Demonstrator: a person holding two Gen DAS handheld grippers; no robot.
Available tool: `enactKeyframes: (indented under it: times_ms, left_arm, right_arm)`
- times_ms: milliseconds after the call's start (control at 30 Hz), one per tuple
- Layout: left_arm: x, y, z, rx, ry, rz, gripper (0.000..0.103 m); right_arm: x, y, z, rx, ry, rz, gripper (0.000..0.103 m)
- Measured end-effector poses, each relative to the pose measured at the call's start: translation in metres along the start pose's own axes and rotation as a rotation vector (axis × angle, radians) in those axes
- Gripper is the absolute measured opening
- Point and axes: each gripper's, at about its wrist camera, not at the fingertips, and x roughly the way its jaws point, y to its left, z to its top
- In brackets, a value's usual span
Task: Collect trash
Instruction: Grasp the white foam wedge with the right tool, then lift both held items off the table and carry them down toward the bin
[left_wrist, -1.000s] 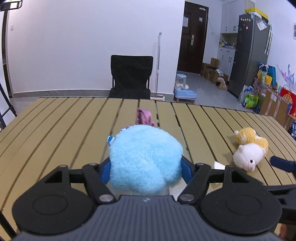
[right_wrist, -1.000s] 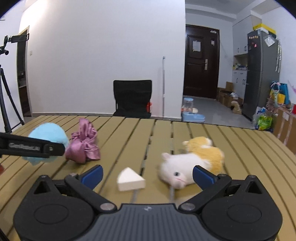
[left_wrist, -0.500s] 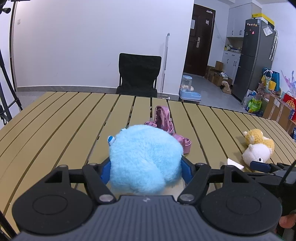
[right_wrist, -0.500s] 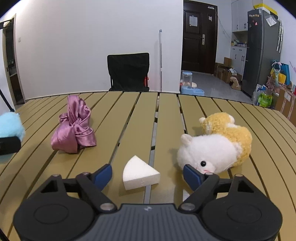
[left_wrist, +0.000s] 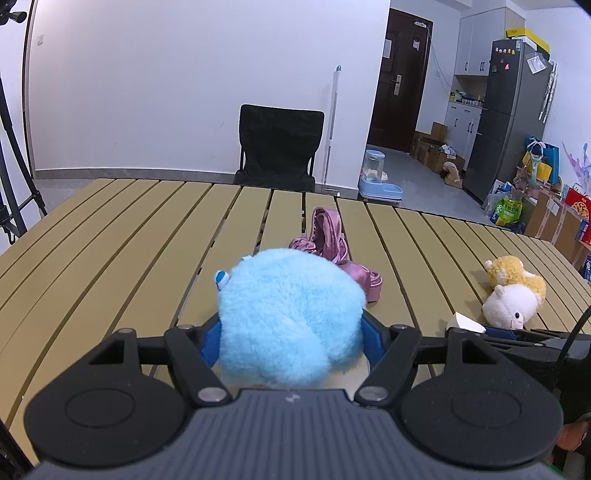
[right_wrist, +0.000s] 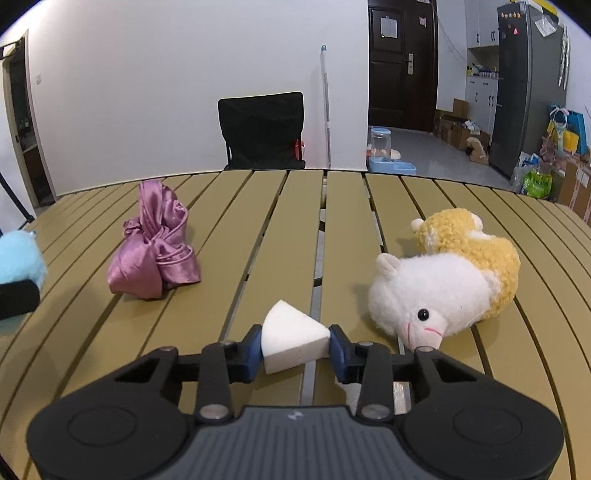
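So it's a slatted tan table (right_wrist: 288, 221) with dark gaps running front to back between the planks, and a black chair pushed up at the far edge. A knotted pink satin bundle (right_wrist: 155, 251) sits toward the left side, a white-and-yellow plush animal (right_wrist: 450, 280) lies on its side over toward the right edge, well apart from the bundle. Between them, nearer the front edge, there's a white foam wedge (right_wrist: 291, 339) right by one of the gaps, though I can't tell if it's actually resting on the planks or lifted a bit.
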Motion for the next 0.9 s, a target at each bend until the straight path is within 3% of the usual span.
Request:
enactKeyframes:
  times_ms: [300,900]
  left_arm:
    - [-0.026,-0.001,-0.005,0.004,-0.008,-0.006,0.072]
    - [-0.125,-0.009,-0.036,0.013,-0.036,0.011,0.072]
  right_arm:
    - [-0.035,-0.003,-0.006,0.038,-0.021,0.038,0.033]
    - [-0.139,0.019,-0.041,-0.002,-0.062,0.105,0.032]
